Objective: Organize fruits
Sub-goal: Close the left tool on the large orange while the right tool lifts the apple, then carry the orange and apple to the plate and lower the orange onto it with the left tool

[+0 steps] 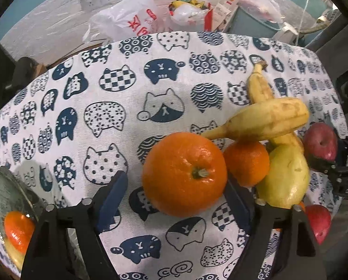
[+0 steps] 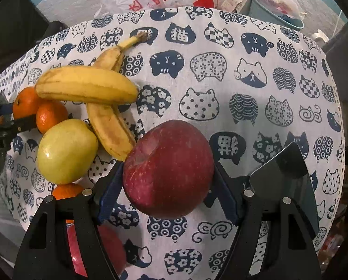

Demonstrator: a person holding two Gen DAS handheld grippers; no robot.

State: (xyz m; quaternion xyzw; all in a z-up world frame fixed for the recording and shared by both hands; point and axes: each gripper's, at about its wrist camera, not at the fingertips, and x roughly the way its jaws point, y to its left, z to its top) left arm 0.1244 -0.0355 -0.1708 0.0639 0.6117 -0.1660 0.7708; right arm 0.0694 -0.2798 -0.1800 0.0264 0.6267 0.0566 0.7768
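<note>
Orange and red fruit sits between both pairs of jaws on a table (image 1: 57, 186) draped in a cat-print cloth. On the left, the left gripper (image 1: 174, 186) straddles a large orange (image 1: 184, 173): its right pad touches the rind, its left pad stands clear, so the fruit is bracketed but not yet gripped. To finish well, the left pad should come in squarely across the widest part, without nudging the smaller orange (image 1: 246, 163) and the pear (image 1: 287, 177) just beside it. At the far left edge a glass bowl (image 1: 8, 186) already holds one orange (image 1: 18, 231), a likely destination.

On the right, the right gripper (image 2: 168, 186) is clamped on a red apple (image 2: 168, 169), both blue pads pressing its sides; a steady, level carry should keep it from rolling out.

Counted across both views: four oranges, including one half hidden under the pear; two bananas (image 2: 87, 85) crossed one over the other; one yellow-green pear; two red apples, the second (image 2: 110, 249) low behind the right gripper's left finger. A dark knife blade (image 2: 288, 175) lies at the right.
</note>
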